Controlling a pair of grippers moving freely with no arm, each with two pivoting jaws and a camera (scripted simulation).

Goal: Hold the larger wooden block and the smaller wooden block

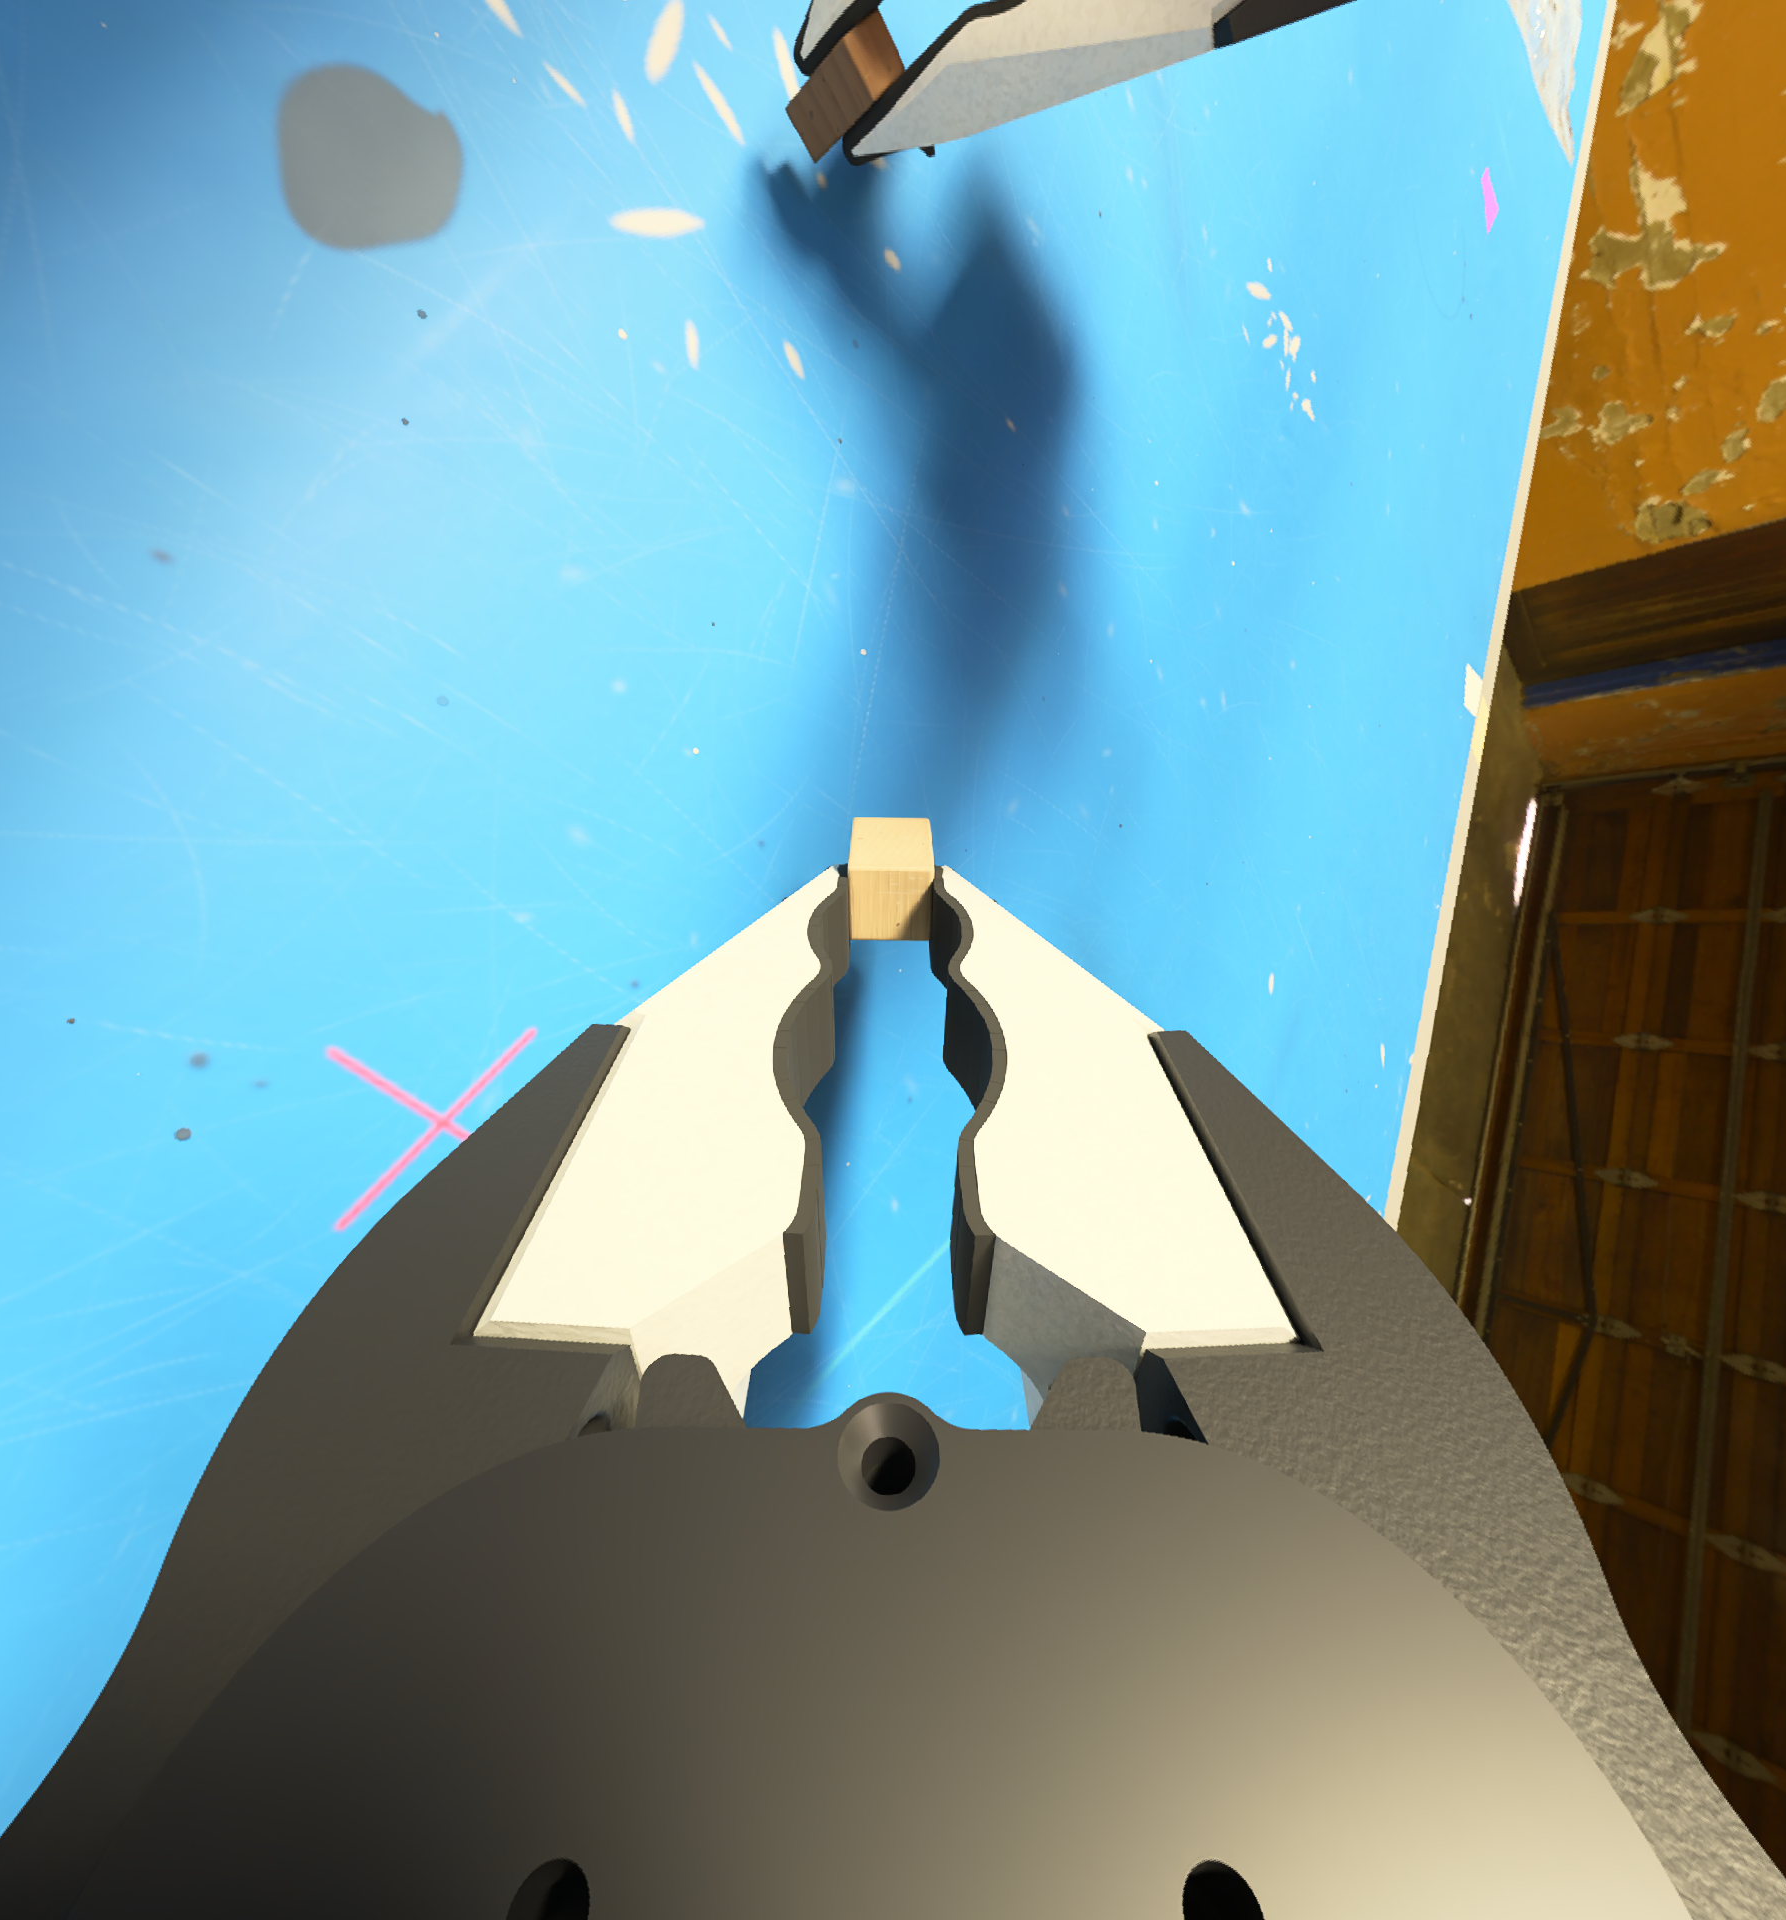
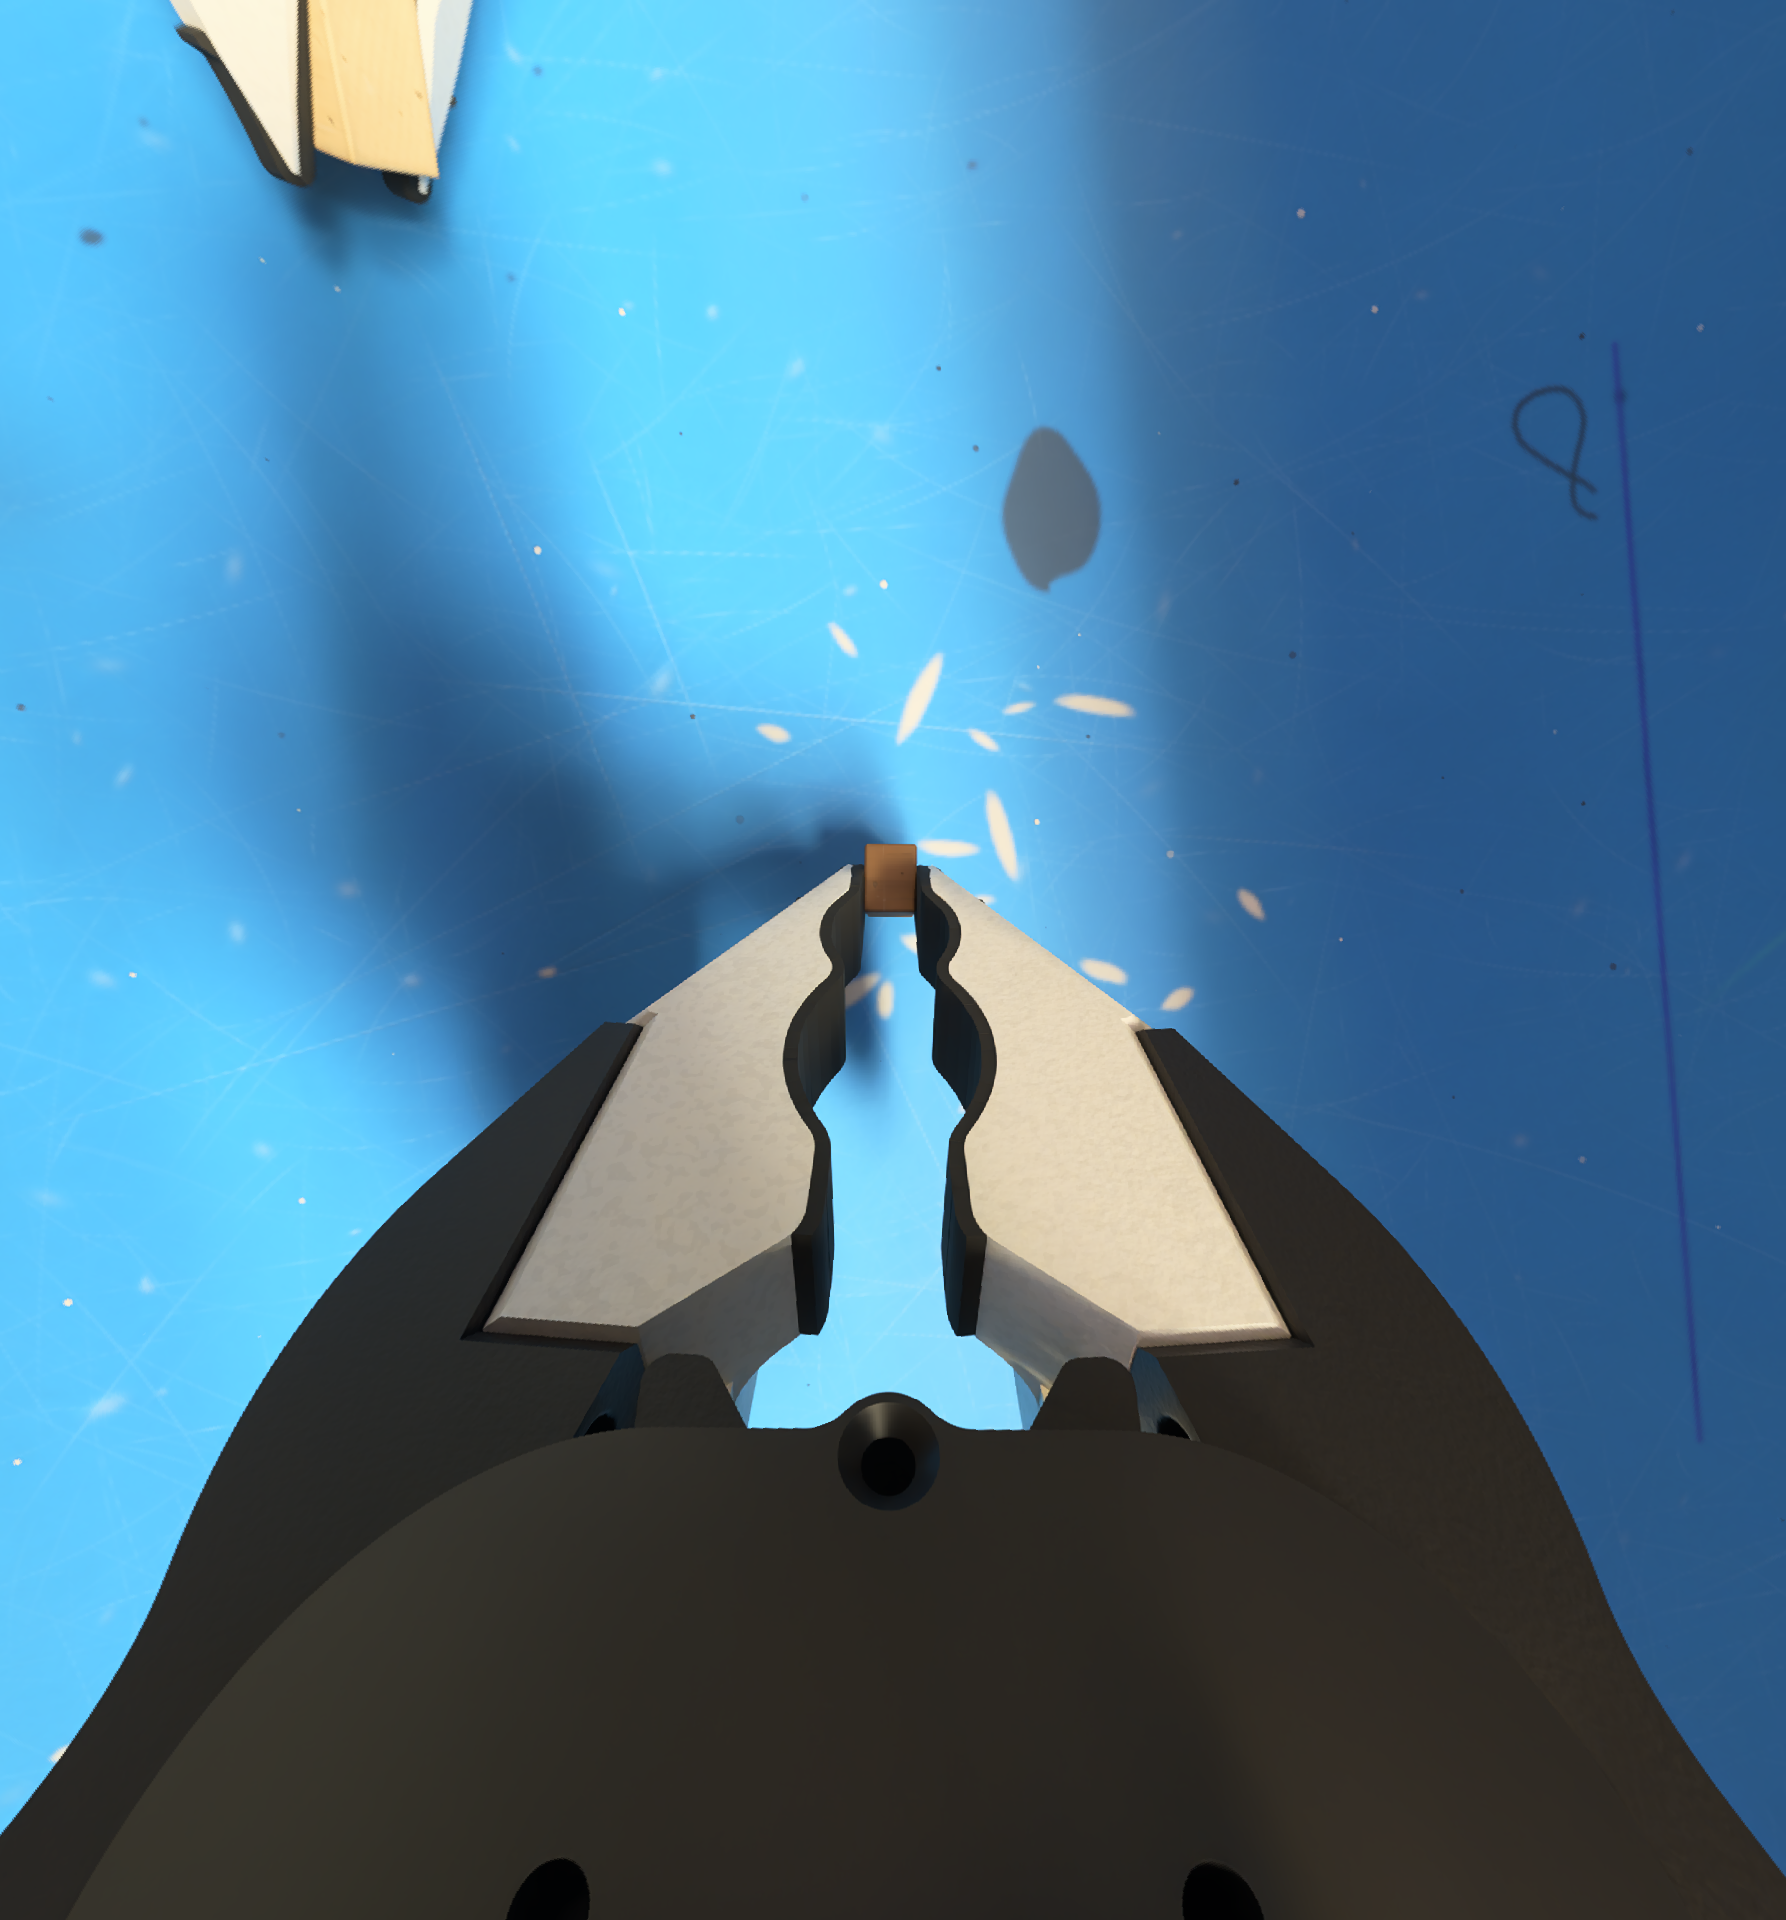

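My left gripper (image 1: 890, 883) is shut on the larger wooden block (image 1: 890, 871), a pale cube pinched between the fingertips above the blue table. My right gripper (image 2: 890, 883) is shut on the smaller wooden block (image 2: 890, 878), a darker brown cube held at its fingertips. In the left wrist view the right gripper (image 1: 858, 114) shows at the top with the brown block (image 1: 837, 99) in it. In the right wrist view the left gripper (image 2: 369, 125) shows at the top left with the pale block (image 2: 375, 88) in it. Both blocks are lifted off the surface.
The blue table (image 1: 349, 623) is scratched, with pale flecks, a grey patch (image 1: 369, 156) and a pink cross mark (image 1: 432, 1122). Its right edge (image 1: 1491, 675) runs beside an orange wall and a dark wooden structure (image 1: 1689, 1143). Pen marks (image 2: 1564, 447) lie at the right.
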